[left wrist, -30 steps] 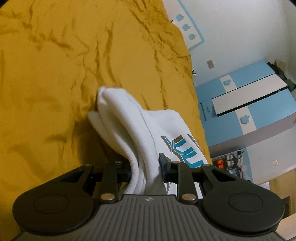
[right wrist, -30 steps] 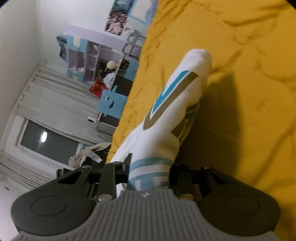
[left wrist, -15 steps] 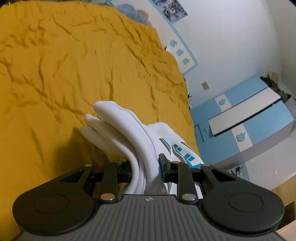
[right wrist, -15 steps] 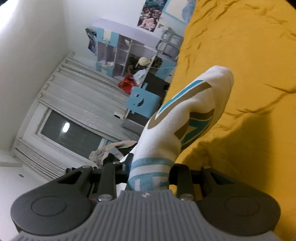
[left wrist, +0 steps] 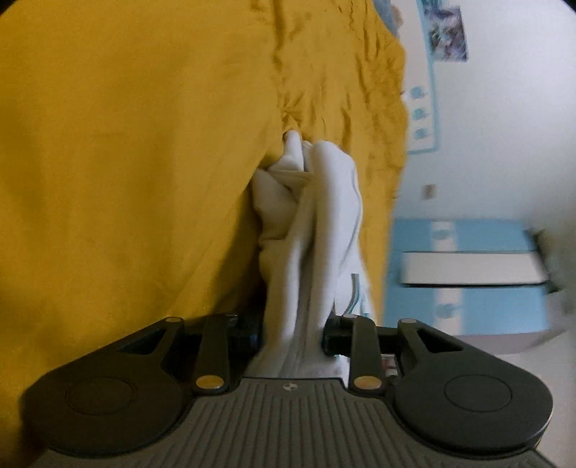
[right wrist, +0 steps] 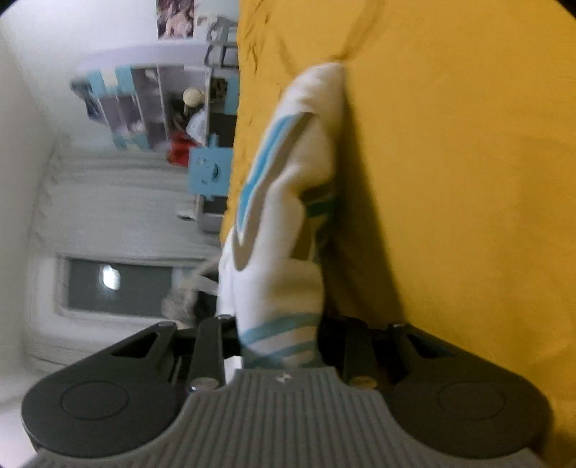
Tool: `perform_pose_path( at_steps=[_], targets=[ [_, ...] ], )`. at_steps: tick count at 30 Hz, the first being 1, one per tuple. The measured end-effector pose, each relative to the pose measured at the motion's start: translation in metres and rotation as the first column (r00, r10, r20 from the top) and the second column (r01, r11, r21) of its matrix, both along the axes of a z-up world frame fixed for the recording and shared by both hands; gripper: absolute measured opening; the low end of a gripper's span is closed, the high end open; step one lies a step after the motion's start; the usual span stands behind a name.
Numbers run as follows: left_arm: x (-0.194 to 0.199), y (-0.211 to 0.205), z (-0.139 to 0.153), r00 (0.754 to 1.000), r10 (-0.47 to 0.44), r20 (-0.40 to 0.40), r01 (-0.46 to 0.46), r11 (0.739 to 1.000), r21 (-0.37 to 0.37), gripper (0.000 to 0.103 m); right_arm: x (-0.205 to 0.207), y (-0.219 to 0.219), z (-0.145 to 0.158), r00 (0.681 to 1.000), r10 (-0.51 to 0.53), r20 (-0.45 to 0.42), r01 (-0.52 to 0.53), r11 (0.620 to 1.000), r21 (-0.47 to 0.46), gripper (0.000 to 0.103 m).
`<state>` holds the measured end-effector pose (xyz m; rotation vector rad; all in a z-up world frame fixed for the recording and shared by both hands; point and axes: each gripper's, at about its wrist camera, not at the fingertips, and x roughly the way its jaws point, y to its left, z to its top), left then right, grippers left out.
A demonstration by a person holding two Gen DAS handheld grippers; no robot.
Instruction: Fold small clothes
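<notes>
Left wrist view is filled mostly by a wrinkled mustard-yellow bedspread (left wrist: 126,162), which covers the left and middle of the frame. To its right stands a white wall with a small poster (left wrist: 446,30) and, lower down, a blue and white cabinet (left wrist: 468,273), all blurred. Against the bedspread lies a bunched white garment (left wrist: 316,216), its far end crumpled into folds and pressed to the yellow cloth, its near end drawn into a narrow band with a thin blue stripe at one edge. The left gripper (left wrist: 291,331) has this band between its two black fingers; its jaws have just been opening a little, and the cloth fills the gap between them, touching both sides.

Right wrist view shows the same bedspread (right wrist: 450,180) taking up the right half. On the left are a pale curtain (right wrist: 118,201), a window (right wrist: 118,284) and a blue and white shelf unit (right wrist: 144,100) crowded with small things too blurred to name. The garment (right wrist: 288,201) here shows blue and tan printed stripes and runs from the fingers up along the bedspread's edge, its far tip touching the yellow cloth. The right gripper (right wrist: 279,342) is closed narrowly on the striped end, its jaws having just drawn in slightly, pads pressing the cloth from both sides.
</notes>
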<state>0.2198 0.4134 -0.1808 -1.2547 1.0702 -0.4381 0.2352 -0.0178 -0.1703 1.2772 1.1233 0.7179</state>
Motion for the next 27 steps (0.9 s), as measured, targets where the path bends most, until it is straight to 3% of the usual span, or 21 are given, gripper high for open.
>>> perform_pose_path(
  at_steps=[2,6,12,18,21,22,23,24,25,27],
  targets=[
    [0.001,-0.001,0.006,1.0,-0.007,0.004,0.007,1.0,0.022,0.037,-0.002,-0.002,-0.001,1.0,0.014,-0.017,-0.014,1.0,0.011,0.022],
    [-0.003,-0.012,0.024,0.999,-0.014,0.032,0.009,0.991,0.136,0.044,0.001,0.001,0.007,0.999,0.034,-0.032,-0.035,0.999,-0.013,0.029],
    [-0.018,-0.007,0.035,0.994,-0.064,0.088,0.052,0.989,0.135,0.053,-0.004,-0.003,0.013,0.997,0.075,-0.011,-0.075,0.997,0.027,0.039],
    [-0.027,-0.005,0.042,0.988,-0.124,0.091,0.111,0.984,0.139,0.056,-0.012,-0.007,0.021,0.986,0.164,0.02,-0.165,0.985,0.049,0.061],
    [-0.026,-0.014,0.046,0.985,-0.148,0.085,0.129,0.972,0.196,0.059,-0.02,-0.002,0.033,0.971,0.234,0.057,-0.232,0.972,-0.034,0.06],
    [-0.025,-0.02,0.049,0.983,-0.162,0.081,0.139,0.962,0.237,0.059,-0.023,-0.001,0.038,0.969,0.24,0.067,-0.234,0.969,-0.082,0.052],
    [-0.023,-0.028,0.054,0.982,-0.179,0.065,0.154,0.947,0.283,0.051,-0.026,0.002,0.043,0.969,0.238,0.069,-0.228,0.965,-0.133,0.043],
    [-0.023,-0.035,0.06,0.982,-0.186,0.028,0.168,0.934,0.317,0.049,-0.026,0.007,0.048,0.968,0.243,0.064,-0.227,0.955,-0.188,0.04],
    [-0.023,-0.036,0.064,0.985,-0.174,-0.014,0.169,0.931,0.325,0.041,-0.026,0.01,0.051,0.966,0.254,0.049,-0.238,0.947,-0.213,0.037],
    [-0.024,-0.03,0.071,0.989,-0.103,-0.108,0.126,0.964,0.233,0.033,-0.018,0.009,0.055,0.965,0.263,-0.024,-0.263,0.945,-0.196,0.034]
  ],
)
